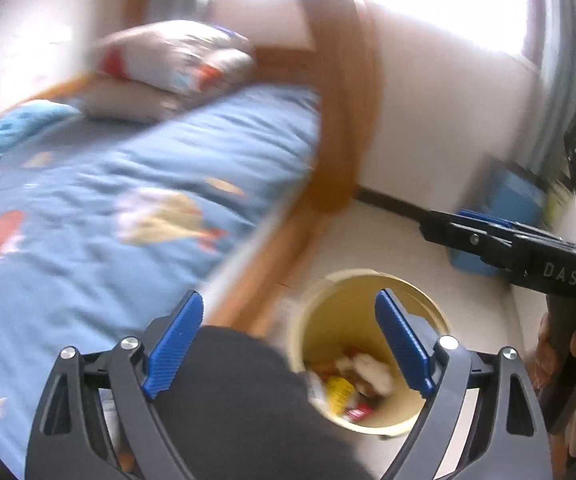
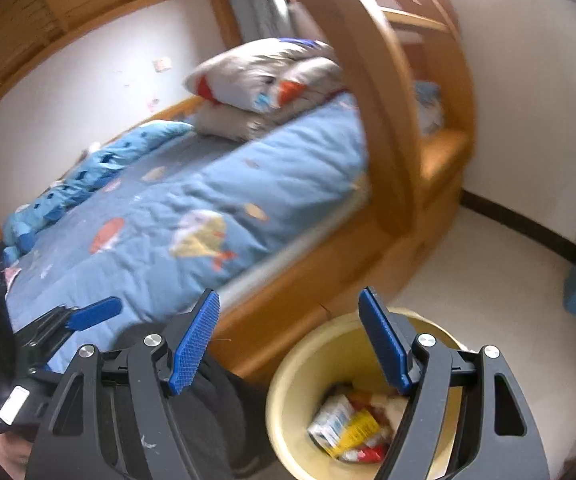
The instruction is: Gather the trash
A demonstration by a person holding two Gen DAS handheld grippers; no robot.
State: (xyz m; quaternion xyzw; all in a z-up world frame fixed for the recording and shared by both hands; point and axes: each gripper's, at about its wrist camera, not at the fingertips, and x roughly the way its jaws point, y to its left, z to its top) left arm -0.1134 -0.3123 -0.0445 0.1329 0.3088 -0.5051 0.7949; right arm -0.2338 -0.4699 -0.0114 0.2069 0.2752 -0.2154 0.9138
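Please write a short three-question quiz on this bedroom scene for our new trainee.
1. True or false: the left tongs grip a piece of trash.
2. Where does the collected trash lie? A) on the bed B) in the yellow bin C) on the floor
3. What covers the bed?

Key:
1. False; both the left tongs and the right tongs stand open and empty.
2. B
3. A blue patterned quilt, with folded bedding at the far end.
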